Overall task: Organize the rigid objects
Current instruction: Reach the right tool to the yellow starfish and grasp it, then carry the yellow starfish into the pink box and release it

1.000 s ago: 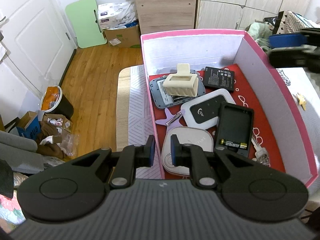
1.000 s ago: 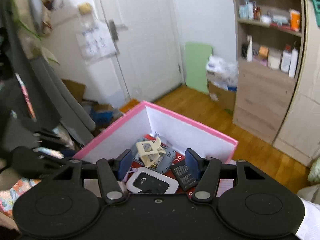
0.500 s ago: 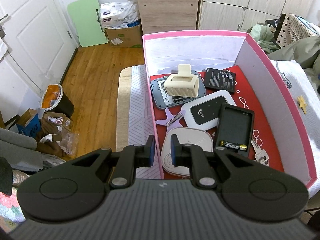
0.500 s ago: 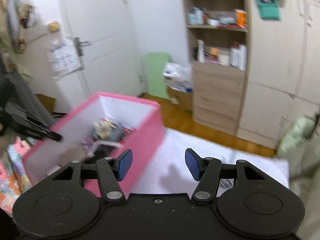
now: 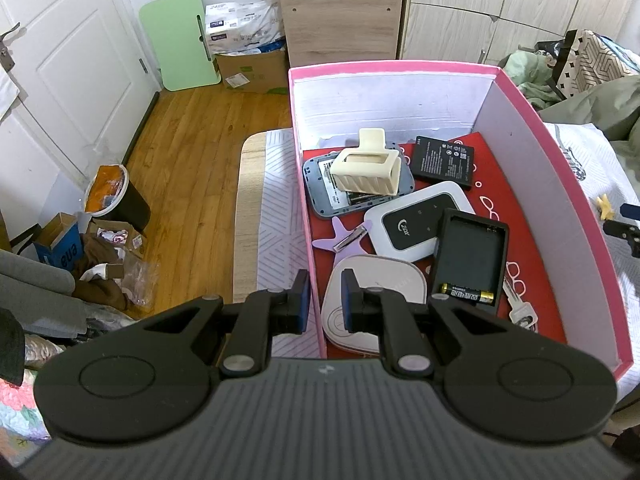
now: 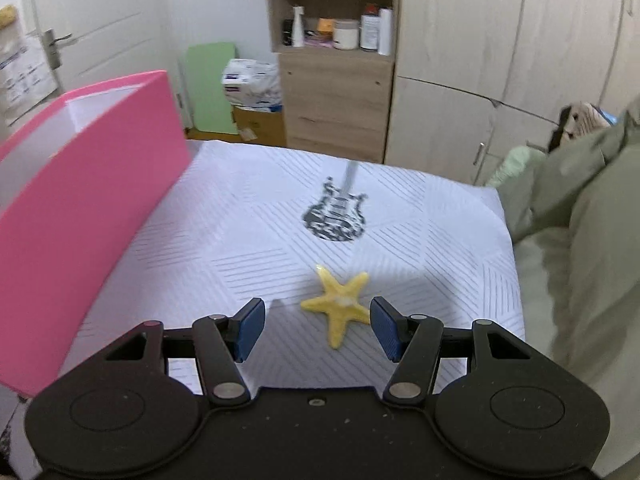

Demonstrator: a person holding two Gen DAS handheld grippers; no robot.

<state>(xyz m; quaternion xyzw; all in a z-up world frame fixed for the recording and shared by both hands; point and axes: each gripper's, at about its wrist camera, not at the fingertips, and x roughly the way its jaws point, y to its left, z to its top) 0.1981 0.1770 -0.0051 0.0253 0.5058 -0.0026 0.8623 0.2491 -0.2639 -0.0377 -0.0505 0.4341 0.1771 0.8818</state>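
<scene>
A pink box (image 5: 576, 200) with a red floor holds a cream hair claw (image 5: 366, 170), a white pocket router (image 5: 420, 220), black battery parts, a purple star clip (image 5: 344, 234) and a key. My left gripper (image 5: 324, 306) is shut on the box's near left wall. My right gripper (image 6: 316, 330) is open and empty, low over the white cloth, with a yellow star clip (image 6: 340, 304) between its fingers. The clip (image 5: 604, 206) and the right gripper's tip (image 5: 624, 228) show at the right edge of the left wrist view.
The pink box (image 6: 80, 200) stands left of the right gripper. A guitar-shaped keychain (image 6: 338, 212) lies beyond the star. Green clothing (image 6: 580, 240) is piled at the right. A wooden cabinet (image 6: 336, 92) and the floor's clutter lie beyond the table edge.
My right gripper has swung from over the box to the right and down to the yellow star clip, still open. My left gripper has not moved.
</scene>
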